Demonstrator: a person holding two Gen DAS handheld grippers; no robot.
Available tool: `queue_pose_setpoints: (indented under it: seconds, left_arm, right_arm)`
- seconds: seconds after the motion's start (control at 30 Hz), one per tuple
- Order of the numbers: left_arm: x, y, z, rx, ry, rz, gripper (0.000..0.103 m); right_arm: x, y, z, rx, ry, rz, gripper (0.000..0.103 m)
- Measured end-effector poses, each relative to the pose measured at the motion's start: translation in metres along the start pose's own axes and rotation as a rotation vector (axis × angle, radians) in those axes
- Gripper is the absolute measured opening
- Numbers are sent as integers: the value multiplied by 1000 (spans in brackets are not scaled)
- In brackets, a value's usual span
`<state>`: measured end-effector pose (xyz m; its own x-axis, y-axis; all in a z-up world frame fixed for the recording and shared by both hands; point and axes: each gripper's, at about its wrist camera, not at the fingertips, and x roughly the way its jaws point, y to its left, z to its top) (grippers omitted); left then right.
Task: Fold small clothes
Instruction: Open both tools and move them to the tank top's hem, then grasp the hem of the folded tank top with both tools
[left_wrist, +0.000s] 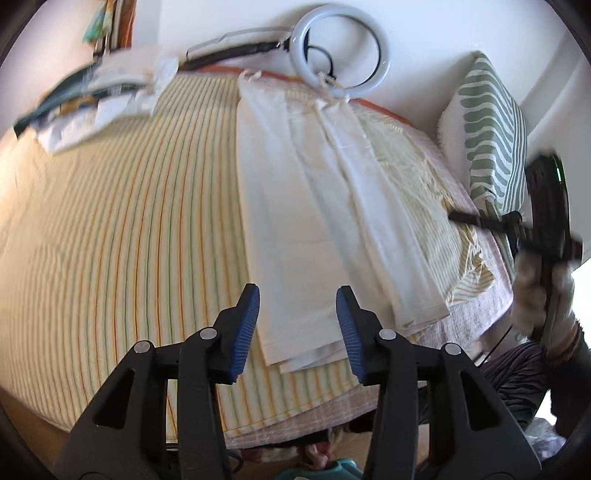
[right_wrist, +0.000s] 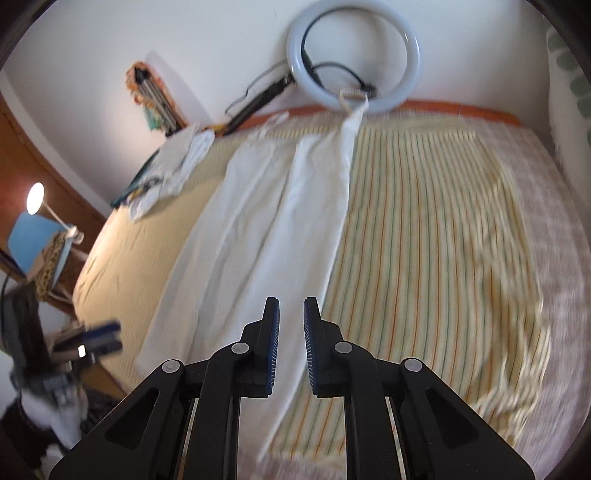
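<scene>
A long cream-white garment (left_wrist: 314, 206) lies folded lengthwise on the striped bed sheet (left_wrist: 129, 221), its straps toward the far wall. It also shows in the right wrist view (right_wrist: 266, 221). My left gripper (left_wrist: 297, 299) is open and empty, raised above the garment's near end. My right gripper (right_wrist: 291, 308) is open with a narrower gap and empty, above the garment's near right edge. The right gripper also shows blurred at the right of the left wrist view (left_wrist: 546, 229). The left gripper shows blurred at the lower left of the right wrist view (right_wrist: 92, 339).
A pile of other clothes (left_wrist: 103, 96) sits at the bed's far left corner. A ring light (left_wrist: 338, 51) leans on the wall behind the bed. A green-patterned pillow (left_wrist: 491, 122) stands at the right. A lit lamp (right_wrist: 35, 197) and shelves stand left of the bed.
</scene>
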<state>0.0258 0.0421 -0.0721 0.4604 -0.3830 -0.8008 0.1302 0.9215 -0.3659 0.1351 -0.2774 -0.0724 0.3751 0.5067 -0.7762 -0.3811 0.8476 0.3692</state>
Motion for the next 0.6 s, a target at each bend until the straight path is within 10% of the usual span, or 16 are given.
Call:
queue_pose_setpoints:
  seconds: [0.6]
  left_arm:
    - [32, 27, -17, -165, 152, -137, 44]
  right_arm:
    - [24, -11, -81, 130, 145, 181, 29]
